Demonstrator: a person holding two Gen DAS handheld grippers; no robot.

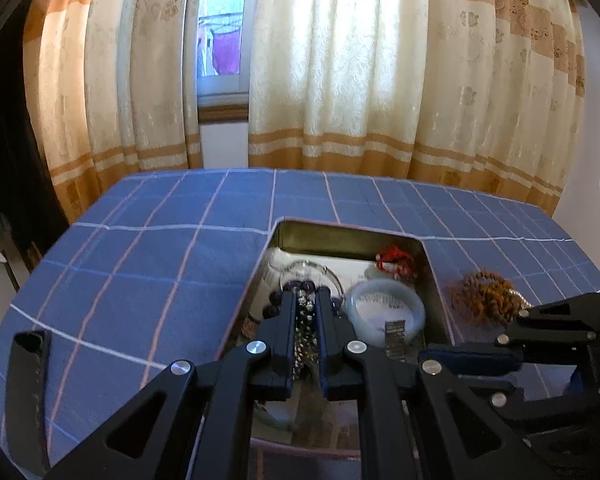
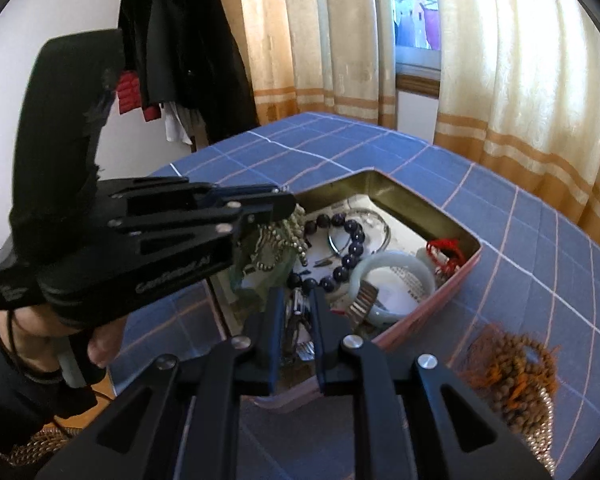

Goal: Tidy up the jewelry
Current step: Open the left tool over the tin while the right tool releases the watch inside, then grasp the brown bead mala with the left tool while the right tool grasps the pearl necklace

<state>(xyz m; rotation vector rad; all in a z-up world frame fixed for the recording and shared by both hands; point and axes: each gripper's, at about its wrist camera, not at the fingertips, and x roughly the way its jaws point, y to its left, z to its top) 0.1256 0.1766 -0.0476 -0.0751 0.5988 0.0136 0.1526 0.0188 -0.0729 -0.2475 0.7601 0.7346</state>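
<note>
A pink-sided metal tin [image 1: 348, 240] [image 2: 420, 204] sits on the blue checked tablecloth [image 1: 140, 272]. It holds a pale jade bangle [image 1: 386, 312] [image 2: 396, 276], a dark purple bead bracelet [image 2: 352, 240], a red cord piece [image 1: 394, 260] [image 2: 446, 252] and a metal bangle [image 2: 360, 232]. My left gripper [image 1: 305, 300] [image 2: 288, 208] is shut on a silver bead chain [image 1: 304, 328] [image 2: 288, 236] hanging over the tin. My right gripper [image 2: 296, 300] is shut on a silver metal piece [image 2: 296, 312] at the tin's near edge.
A brown and orange beaded necklace pile [image 1: 484, 296] [image 2: 512, 376] lies on the cloth right of the tin. Curtains [image 1: 340, 80] and a window stand behind the table. Dark clothes [image 2: 188, 48] hang at the left.
</note>
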